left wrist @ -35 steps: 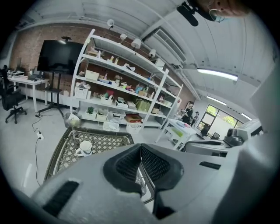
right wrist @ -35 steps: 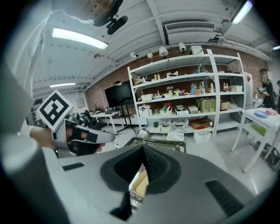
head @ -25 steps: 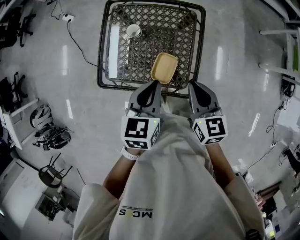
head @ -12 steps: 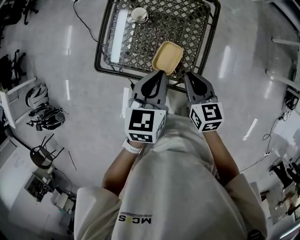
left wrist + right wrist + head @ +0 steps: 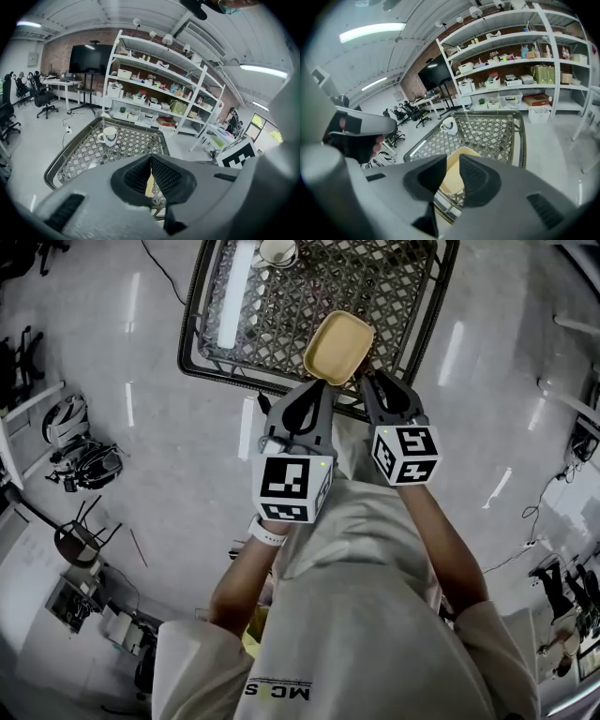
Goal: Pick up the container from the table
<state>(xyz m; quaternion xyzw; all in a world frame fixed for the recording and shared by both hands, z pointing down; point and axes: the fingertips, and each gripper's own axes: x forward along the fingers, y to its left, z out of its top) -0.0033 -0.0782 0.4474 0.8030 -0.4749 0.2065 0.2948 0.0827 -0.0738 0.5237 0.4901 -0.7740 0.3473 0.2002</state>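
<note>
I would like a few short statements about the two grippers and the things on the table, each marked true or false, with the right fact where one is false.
1. The left gripper has its jaws shut on the thin edge of the yellow container. True.
2. The right gripper is clamped on the mug. False: its jaws are opening and press on nothing. The yellow container shows beyond the gap between them.
3. The table has a solid white top. False: the top is an open dark lattice inside a dark frame.
4. The mug stands on the table, apart from the yellow container. True.
5. The yellow container is filled with food. False: its inside looks bare.
</note>
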